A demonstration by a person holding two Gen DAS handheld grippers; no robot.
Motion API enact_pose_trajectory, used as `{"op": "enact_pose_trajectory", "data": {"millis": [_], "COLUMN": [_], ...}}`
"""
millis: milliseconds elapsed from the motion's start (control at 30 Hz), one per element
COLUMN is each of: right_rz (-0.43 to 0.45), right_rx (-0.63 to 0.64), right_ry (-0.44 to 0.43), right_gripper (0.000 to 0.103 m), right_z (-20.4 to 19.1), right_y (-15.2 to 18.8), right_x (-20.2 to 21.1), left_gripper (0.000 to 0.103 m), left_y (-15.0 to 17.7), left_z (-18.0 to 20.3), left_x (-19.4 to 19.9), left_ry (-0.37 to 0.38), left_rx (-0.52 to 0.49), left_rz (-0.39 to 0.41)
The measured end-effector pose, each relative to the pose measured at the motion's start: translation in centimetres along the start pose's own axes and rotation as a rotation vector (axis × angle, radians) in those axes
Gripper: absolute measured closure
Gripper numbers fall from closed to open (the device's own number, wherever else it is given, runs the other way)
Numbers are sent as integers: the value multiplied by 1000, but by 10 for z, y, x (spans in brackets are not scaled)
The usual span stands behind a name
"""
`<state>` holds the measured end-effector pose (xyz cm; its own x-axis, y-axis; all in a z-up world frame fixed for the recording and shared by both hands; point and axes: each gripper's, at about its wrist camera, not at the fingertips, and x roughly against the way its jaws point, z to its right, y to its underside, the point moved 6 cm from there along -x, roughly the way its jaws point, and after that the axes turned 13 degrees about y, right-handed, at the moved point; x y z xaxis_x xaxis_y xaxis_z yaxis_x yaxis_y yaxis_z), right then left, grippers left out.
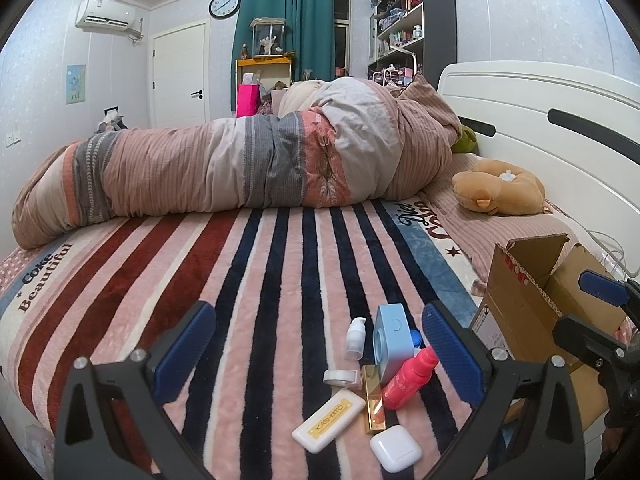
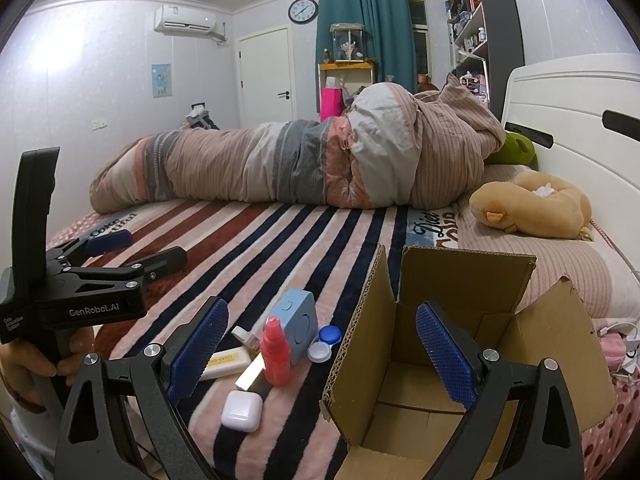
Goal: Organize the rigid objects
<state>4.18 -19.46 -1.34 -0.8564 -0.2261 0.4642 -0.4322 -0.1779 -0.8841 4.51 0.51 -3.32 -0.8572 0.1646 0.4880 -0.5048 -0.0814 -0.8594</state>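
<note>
A small group of objects is seen on the striped blanket [image 1: 280,280] of the bed: a red bottle [image 2: 275,354], a blue square box [image 2: 298,324], a white earphone case [image 2: 241,411], a white bar [image 1: 329,422] and a gold tube [image 1: 373,398], just beside an open cardboard box [image 2: 440,320]. The left hand-held gripper [image 1: 316,354] is held with its blue pads apart above these objects, gripping nothing. The right hand-held gripper [image 2: 320,354] is also spread wide, with one pad [image 2: 446,354] seen in front of the cardboard box.

A bed under a plush striped pink, red and navy blanket [image 1: 248,264] fills the room, a rolled pink-and-grey quilt [image 1: 240,168] across it. Beyond stand pale walls, a white panelled door [image 1: 180,72], teal curtains [image 1: 284,28], a round black-rimmed wall clock [image 1: 224,5], a white air conditioner [image 1: 105,15] and tall dark shelves [image 1: 404,24].
</note>
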Motion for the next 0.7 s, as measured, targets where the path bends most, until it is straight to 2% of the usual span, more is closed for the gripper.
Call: {"op": "enact_pose_trajectory", "data": {"millis": [700], "right_rz": [6], "right_rx": [18], "right_ry": [11], "right_gripper": [9], "right_z": [-2], "right_y": [1], "right_x": [2], "left_gripper": [0], "left_y": [1], "left_z": [-4], "left_x": [0], "left_ry": [14], "left_rx": [4], "left_rz": [-7]}}
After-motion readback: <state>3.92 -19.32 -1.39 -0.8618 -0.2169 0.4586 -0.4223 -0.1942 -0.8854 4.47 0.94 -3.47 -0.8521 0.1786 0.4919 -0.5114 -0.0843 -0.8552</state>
